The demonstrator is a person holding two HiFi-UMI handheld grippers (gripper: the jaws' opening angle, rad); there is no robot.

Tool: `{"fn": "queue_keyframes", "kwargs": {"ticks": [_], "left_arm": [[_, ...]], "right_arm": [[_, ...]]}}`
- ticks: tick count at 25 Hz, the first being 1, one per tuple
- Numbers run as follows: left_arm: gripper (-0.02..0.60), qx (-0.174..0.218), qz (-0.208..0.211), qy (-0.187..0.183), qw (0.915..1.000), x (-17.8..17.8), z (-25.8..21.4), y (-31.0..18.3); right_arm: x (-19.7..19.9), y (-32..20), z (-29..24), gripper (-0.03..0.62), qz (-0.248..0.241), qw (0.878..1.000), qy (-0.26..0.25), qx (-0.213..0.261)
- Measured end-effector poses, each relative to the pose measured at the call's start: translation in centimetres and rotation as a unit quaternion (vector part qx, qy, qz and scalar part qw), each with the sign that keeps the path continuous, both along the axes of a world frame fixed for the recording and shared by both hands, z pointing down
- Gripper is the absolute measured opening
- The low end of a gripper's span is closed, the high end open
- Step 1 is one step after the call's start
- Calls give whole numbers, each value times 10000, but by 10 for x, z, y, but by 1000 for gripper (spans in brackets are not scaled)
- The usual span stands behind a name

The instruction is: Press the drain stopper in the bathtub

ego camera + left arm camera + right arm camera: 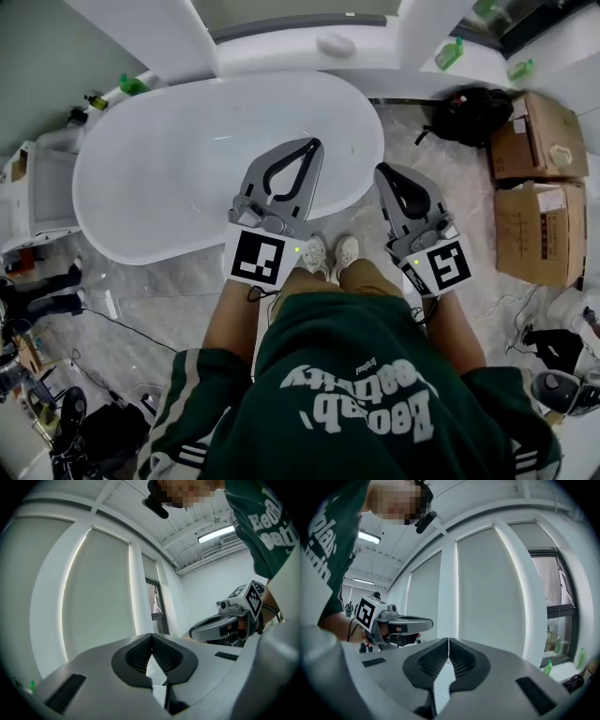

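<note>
Both grippers are clenched and empty. The left gripper (pixel 316 143) and right gripper (pixel 382 171) have their tips meeting with nothing between them.

Key relation: the bathtub (pixel 122 225) lies ahead of the person and mostly to the left, below both grippers, with its long axis running left-right across the head view. The left gripper's tip overhangs the near rim toward the tub's right end. The right gripper sits just off that end, over the floor, so I judge the left the nearer one for reaching into the basin.

Both gripper views face the window blinds, not the tub, so either gripper needs pitching down first.

I can't pick out the drain stopper. The basin reads as plain glossy white, and the left gripper hides part of it. A white oval fitting (pixel 336 44) sits on the far ledge; I can't tell what it is.
</note>
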State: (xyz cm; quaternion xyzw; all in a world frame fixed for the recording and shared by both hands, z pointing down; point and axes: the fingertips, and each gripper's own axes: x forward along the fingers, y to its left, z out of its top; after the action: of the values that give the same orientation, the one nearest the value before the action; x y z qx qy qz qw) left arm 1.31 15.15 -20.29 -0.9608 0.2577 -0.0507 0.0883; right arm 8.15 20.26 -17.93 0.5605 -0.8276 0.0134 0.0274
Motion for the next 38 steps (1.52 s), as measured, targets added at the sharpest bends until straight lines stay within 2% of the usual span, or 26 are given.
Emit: {"fn": "queue_keyframes", "kwargs": {"ticks": [5, 9, 14, 22, 28, 31, 34, 38], "left_arm": [[9, -298, -240, -19, 9993, 13, 12, -15], [9, -126, -374, -40, 9992, 18, 6, -19], [9, -356, -707, -140, 9968, 31, 11, -28], [9, -395, -910, -403, 9943, 49, 29, -36], [9, -519, -1188, -471, 9904, 39, 59, -54], [9, -325, -1236, -612, 9899, 33, 84, -69], [9, -195, -1202, -558, 9910, 24, 111, -86], [9, -301, -1197, -505, 9911, -2, 162, -127]], "right_arm": [[16, -15, 2, 16, -51, 10000, -14, 25], [19, -25, 7, 16, -172, 9998, -108, 18], [38, -35, 14, 15, -293, 9994, -182, 21], [60, -56, 47, 15, -520, 9973, -384, -335], [46, -84, 84, 15, -881, 9943, -323, -498], [35, -95, 110, 15, -1051, 9914, -214, -747], [23, -110, 143, 15, -1082, 9886, -99, -1039], [1, -150, 193, 15, -1026, 9876, 139, -1177]]}}
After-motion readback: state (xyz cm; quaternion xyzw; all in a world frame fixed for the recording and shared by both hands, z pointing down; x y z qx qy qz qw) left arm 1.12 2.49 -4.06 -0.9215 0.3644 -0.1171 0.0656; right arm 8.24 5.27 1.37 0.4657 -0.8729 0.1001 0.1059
